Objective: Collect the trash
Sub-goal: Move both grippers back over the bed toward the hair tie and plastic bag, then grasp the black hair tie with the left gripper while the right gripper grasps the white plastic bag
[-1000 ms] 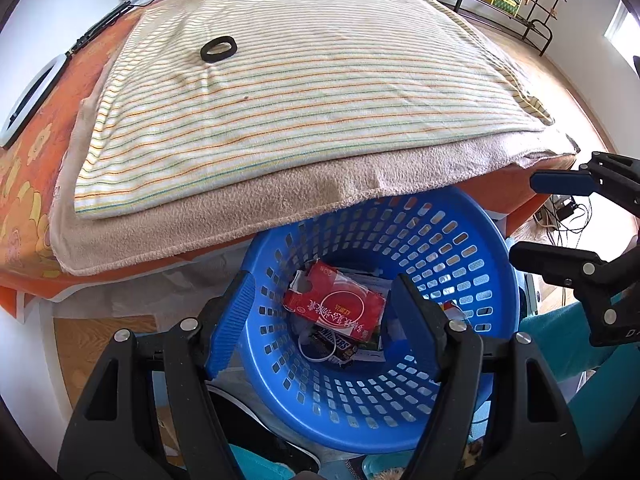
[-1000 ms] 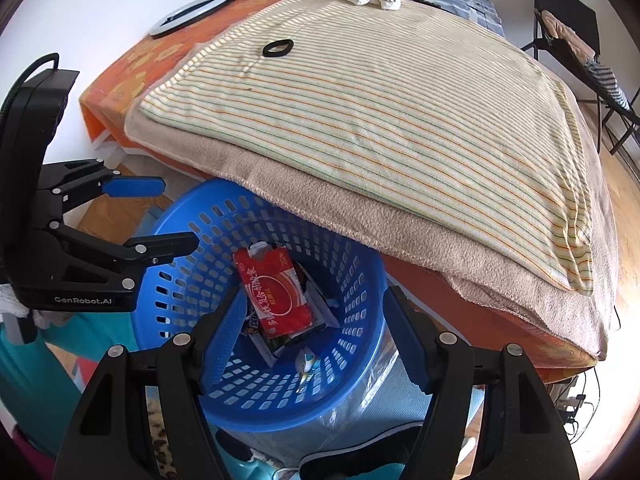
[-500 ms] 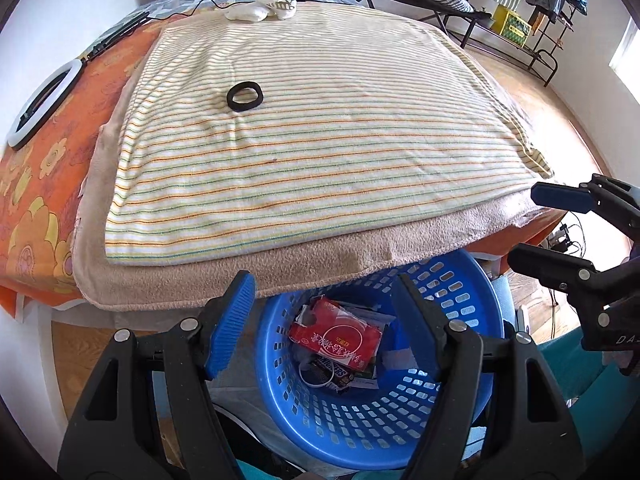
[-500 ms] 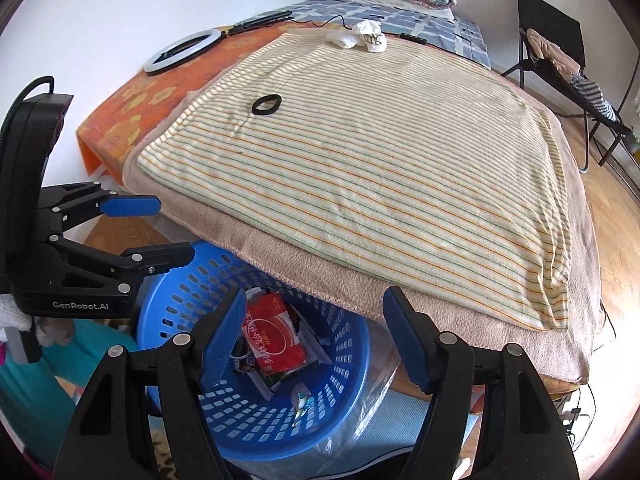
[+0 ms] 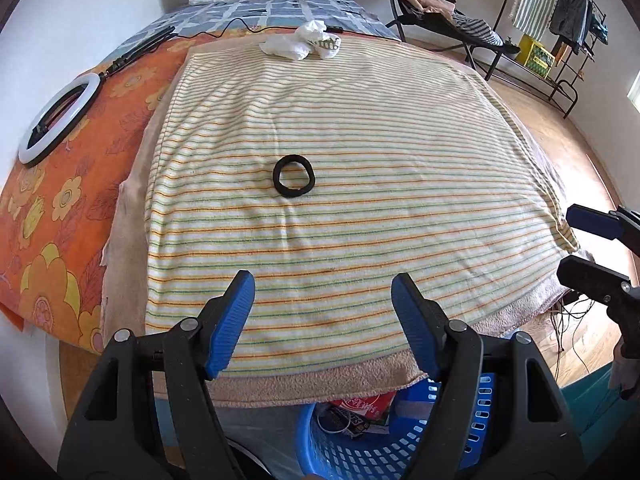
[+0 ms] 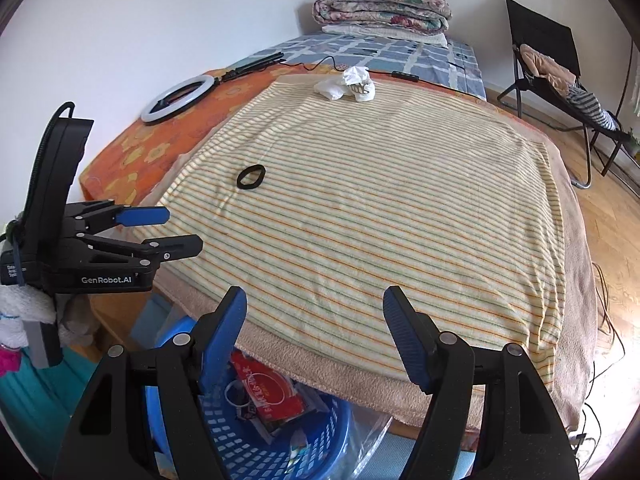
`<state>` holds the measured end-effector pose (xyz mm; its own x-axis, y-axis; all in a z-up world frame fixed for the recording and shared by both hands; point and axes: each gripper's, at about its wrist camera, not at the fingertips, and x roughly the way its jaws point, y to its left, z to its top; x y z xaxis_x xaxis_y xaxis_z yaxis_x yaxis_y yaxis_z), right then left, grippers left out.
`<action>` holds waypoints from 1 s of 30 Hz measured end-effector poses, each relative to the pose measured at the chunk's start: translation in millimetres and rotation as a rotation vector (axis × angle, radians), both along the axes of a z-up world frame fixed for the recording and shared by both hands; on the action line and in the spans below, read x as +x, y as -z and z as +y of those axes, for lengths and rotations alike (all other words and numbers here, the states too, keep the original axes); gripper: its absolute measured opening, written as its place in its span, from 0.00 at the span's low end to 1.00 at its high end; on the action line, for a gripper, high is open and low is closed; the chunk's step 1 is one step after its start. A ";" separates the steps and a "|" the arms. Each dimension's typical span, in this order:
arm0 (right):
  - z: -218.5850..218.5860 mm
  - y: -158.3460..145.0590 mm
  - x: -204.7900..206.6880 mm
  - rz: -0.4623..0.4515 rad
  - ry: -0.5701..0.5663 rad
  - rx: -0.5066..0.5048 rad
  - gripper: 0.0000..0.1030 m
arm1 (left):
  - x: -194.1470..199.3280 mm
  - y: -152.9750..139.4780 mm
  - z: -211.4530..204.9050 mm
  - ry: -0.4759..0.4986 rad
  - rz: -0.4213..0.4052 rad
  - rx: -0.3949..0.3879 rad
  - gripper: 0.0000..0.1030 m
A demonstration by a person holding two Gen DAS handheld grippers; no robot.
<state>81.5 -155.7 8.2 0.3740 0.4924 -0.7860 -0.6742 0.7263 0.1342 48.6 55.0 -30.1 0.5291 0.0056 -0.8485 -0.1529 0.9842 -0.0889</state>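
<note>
Jaws of both grippers, left gripper [image 5: 322, 318] and right gripper [image 6: 314, 330], gape empty between pickups; crumpled white tissue wads [image 6: 346, 85] lie far ahead on the striped blanket [image 6: 400, 216], blue plastic basket [image 6: 240, 444] below them. Next: reach forward.

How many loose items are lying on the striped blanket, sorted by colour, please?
White: 2, the crumpled tissue and the crumpled bag beside it.
Black: 1, the hair tie.
Total: 3 on the striped blanket.
</note>
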 end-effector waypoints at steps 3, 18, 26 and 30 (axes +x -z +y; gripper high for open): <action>4.8 -6.2 22.7 -0.006 0.021 0.018 0.68 | 14.4 -1.4 4.3 0.010 -0.013 0.020 0.71; 54.7 -16.5 135.6 -0.062 0.063 0.058 0.68 | 70.6 18.5 16.8 0.068 0.019 0.061 0.65; 80.8 -3.0 178.9 -0.047 0.062 0.072 0.68 | 94.7 39.8 22.0 0.098 0.064 0.103 0.43; 94.6 7.3 198.9 -0.024 0.065 0.080 0.68 | 101.5 39.5 26.8 0.112 0.048 0.107 0.23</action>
<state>280.5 -61.1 0.9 0.4258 0.5273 -0.7353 -0.6296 0.7563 0.1779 150.1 81.8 -69.5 0.4903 0.0410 -0.8706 -0.0434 0.9988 0.0226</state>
